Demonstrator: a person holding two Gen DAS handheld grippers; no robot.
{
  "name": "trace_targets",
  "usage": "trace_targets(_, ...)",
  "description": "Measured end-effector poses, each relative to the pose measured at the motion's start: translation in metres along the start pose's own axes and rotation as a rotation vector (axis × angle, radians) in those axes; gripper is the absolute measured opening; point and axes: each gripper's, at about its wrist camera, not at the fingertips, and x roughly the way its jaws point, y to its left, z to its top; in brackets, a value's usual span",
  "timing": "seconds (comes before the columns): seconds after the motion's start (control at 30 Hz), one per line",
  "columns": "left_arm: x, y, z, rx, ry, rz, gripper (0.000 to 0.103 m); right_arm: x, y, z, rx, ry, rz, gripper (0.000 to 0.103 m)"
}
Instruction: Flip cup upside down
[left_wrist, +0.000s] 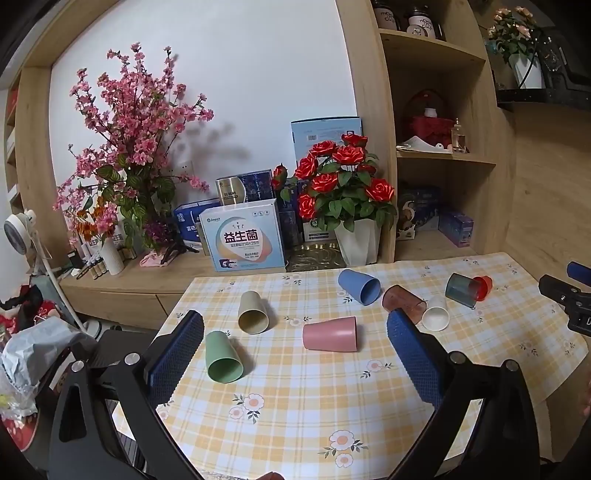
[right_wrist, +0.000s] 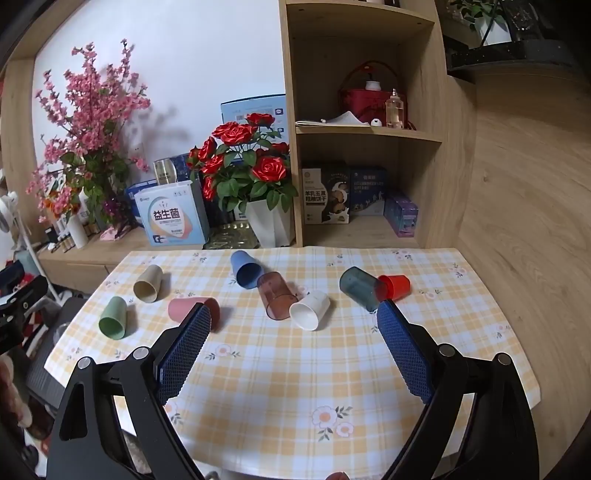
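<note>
I have both tools hanging above the near edge of the checked tablecloth (left_wrist: 295, 398), the left gripper (left_wrist: 295, 321) and the right gripper (right_wrist: 293, 310) each spread wide with nothing between the pads. All the cups lie on their sides, none yet turned mouth-down: the green cup (left_wrist: 223, 356) and beige cup (left_wrist: 253, 312) to my left, the pink cup (left_wrist: 330, 333) in the middle, the blue cup (left_wrist: 359, 286) behind it, then the brown clear cup (right_wrist: 274, 295) touching the white cup (right_wrist: 310, 309), and the teal cup (right_wrist: 360, 288) with the red cup (right_wrist: 395, 286) tucked against its far side. I judge the pink one the easiest first pick for the left tool, since it lies apart from its neighbours. To do it well I would close across the wall near the middle, lift clear of the cloth, roll the wrist until the rim faces down, and set it flat before releasing; a pinch near the rim may let it slip. On the counter, the white box (left_wrist: 243, 238) reads 益生菌, and on the shelf a dark carton (right_wrist: 325, 197) reads 羊乳五黑粗粮饼干.
</note>
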Motion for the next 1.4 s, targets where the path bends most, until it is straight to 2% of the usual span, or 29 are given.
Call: trace_targets(1.4,0.001,0.004,-0.003,-0.001,0.001,-0.003,0.097,-0.006,-0.002,0.010,0.000,-0.008,0.000,0.088)
